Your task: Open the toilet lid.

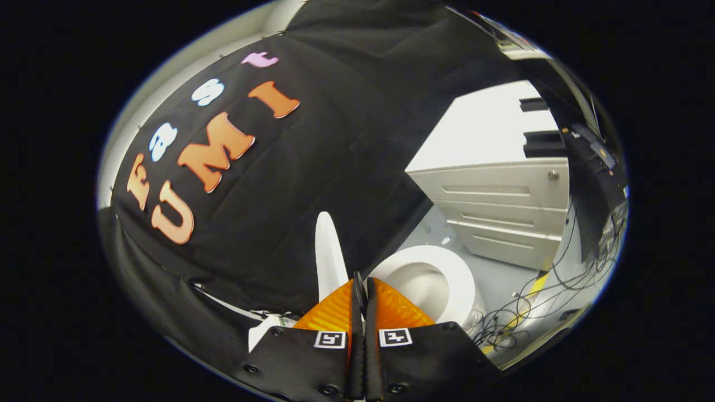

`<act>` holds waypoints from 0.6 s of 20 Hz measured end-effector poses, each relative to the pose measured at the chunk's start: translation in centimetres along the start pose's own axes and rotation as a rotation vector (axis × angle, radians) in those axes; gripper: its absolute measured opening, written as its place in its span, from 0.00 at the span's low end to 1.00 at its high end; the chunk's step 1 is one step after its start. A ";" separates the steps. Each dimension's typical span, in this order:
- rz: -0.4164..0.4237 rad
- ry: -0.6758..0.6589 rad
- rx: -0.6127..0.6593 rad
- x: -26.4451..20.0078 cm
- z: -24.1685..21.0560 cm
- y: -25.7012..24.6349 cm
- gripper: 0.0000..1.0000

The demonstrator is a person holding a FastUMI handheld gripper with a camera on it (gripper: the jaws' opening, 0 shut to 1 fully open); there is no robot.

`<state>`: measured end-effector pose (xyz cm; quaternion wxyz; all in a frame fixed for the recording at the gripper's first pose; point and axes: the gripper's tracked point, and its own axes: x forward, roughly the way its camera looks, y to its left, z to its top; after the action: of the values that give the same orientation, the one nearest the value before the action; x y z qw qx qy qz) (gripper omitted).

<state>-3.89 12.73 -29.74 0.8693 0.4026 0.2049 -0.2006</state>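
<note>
Ribbed orange tongs [362, 282] pressed together, glossy white lid [328, 254] upright, oval toilet seat [447, 268] beside.

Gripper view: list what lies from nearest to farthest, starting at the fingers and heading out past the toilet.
gripper, its orange fingers closed together → raised toilet lid, seen edge-on just past the tips → open toilet bowl → tangle of black cables on the floor → white drawer cabinet

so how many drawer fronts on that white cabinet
3 drawer fronts on the white cabinet beyond the toilet bowl: top, middle, bottom. More may be hidden. Gripper fingers closed.
</note>
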 end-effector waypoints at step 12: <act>0.080 -0.050 -0.243 -5.2 -2.8 12.5 0.08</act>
<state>-2.39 23.34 -20.98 0.9238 0.2973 0.1898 -0.1492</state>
